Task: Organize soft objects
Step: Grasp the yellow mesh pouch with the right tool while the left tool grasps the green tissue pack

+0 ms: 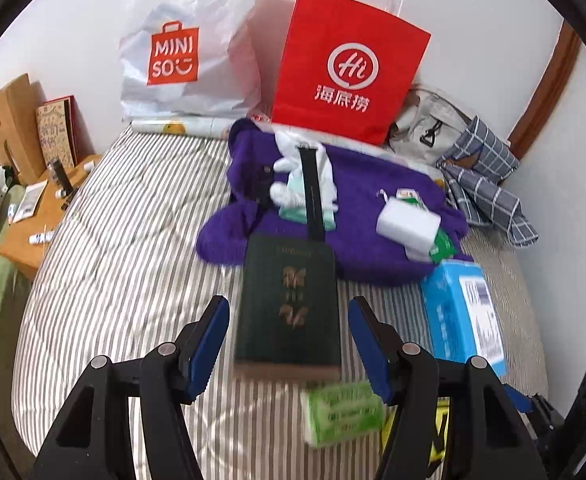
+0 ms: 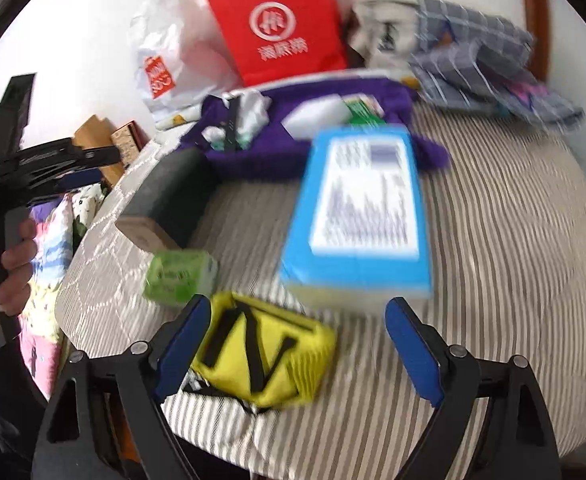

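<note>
On the bed with the grey-and-white striped cover (image 1: 125,240) lie several things. The purple knitted garment (image 1: 357,216) is spread flat near the wall; it looks soft and fuzzy, with rounded edges, and its colour is deep violet. On it rest a white crumpled cloth with pale green parts (image 1: 293,184), crossed by a black strap (image 1: 313,192), and a white soft pack with a green label (image 1: 411,226).

In front of the garment lies a dark green book with gold marks on the cover (image 1: 289,300), partly on the purple edge. Near it is a small green tissue pack (image 1: 343,414), soft and shiny in its wrapper. To the right is a light blue box with a white printed label (image 1: 461,312). A yellow pouch with black letters (image 2: 265,356) lies closest to the right gripper, a little wrinkled.

The left gripper (image 1: 289,344) has its blue pads spread apart, on both sides of the book in the view, and they pinch nothing. The right gripper (image 2: 297,348) also stands wide open above the cover, with the yellow pouch just beside its left pad; it holds nothing.

Against the wall stand a white plastic bag with an orange logo (image 1: 181,48) and a red paper bag (image 1: 345,64). Beside them lie a grey backpack (image 1: 425,124) and a checked blue-grey cloth (image 1: 485,184).
</note>
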